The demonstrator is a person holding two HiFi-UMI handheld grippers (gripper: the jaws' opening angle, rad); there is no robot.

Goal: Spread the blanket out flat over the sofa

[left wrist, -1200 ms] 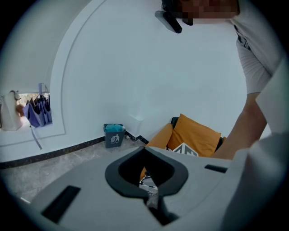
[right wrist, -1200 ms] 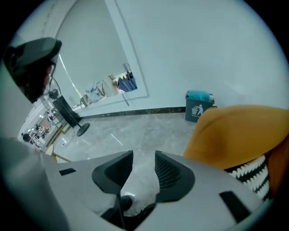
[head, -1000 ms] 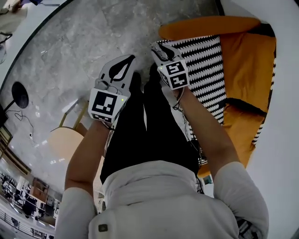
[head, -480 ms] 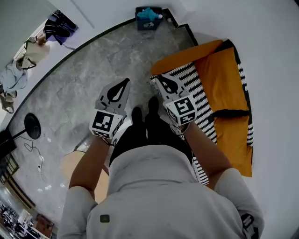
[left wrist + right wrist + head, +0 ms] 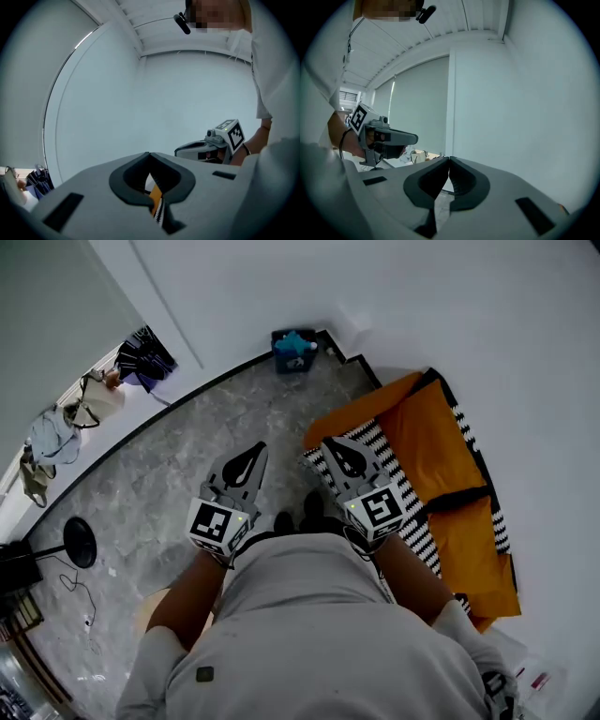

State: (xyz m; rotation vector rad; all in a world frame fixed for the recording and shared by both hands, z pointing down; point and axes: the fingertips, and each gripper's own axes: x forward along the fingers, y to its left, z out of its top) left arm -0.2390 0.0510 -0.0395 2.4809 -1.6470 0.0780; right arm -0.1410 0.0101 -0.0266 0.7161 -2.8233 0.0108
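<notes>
The orange sofa point(image 5: 433, 432) stands against the white wall at right. A black-and-white striped blanket point(image 5: 405, 491) lies along its front, and a striped strip also shows at its wall-side edge. My right gripper point(image 5: 330, 444) hangs in the air over the blanket's near corner. Its jaws are closing tip to tip point(image 5: 449, 159) with nothing between them. My left gripper point(image 5: 257, 448) is held over the grey floor, shut and empty point(image 5: 149, 154). Each gripper view shows the other gripper beside it, the right gripper point(image 5: 220, 140) and the left gripper point(image 5: 382, 136).
A blue bin point(image 5: 293, 345) sits by the wall corner beyond the sofa. Clothes point(image 5: 56, 437) hang at far left. A black lamp base point(image 5: 79, 542) and a round wooden top point(image 5: 155, 610) are on the floor at left. The marble floor point(image 5: 216, 418) lies ahead.
The head view has pulled up and back, so the sofa looks smaller and the wall and bin have come into sight. Both grippers stay side by side, now higher off the blanket.
</notes>
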